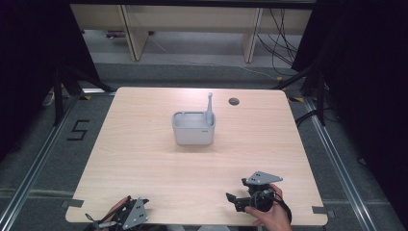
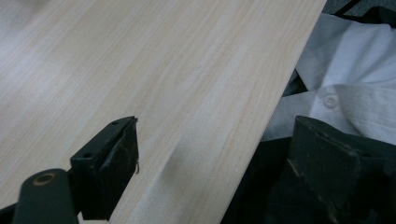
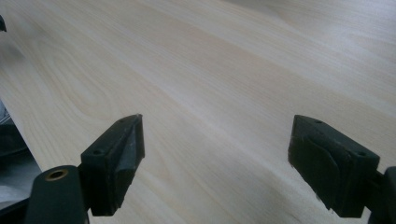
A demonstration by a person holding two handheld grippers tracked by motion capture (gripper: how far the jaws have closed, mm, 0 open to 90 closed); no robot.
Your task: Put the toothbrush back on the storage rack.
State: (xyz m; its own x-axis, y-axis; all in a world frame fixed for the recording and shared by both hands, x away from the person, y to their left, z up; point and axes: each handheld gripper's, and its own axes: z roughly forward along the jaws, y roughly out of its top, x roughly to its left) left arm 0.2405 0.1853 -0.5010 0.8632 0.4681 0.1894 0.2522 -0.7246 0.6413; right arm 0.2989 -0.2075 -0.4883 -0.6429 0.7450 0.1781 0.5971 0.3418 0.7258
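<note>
grippers sit at the near edge of the table: left gripper at the near left corner, jaws spread wide with nothing between them, right gripper near the near right corner, jaws wide apart over bare wood, also empty. farther back, around the table's middle and well apart from both, stands a grey bin with a grey brush upright in its far right corner.
</note>
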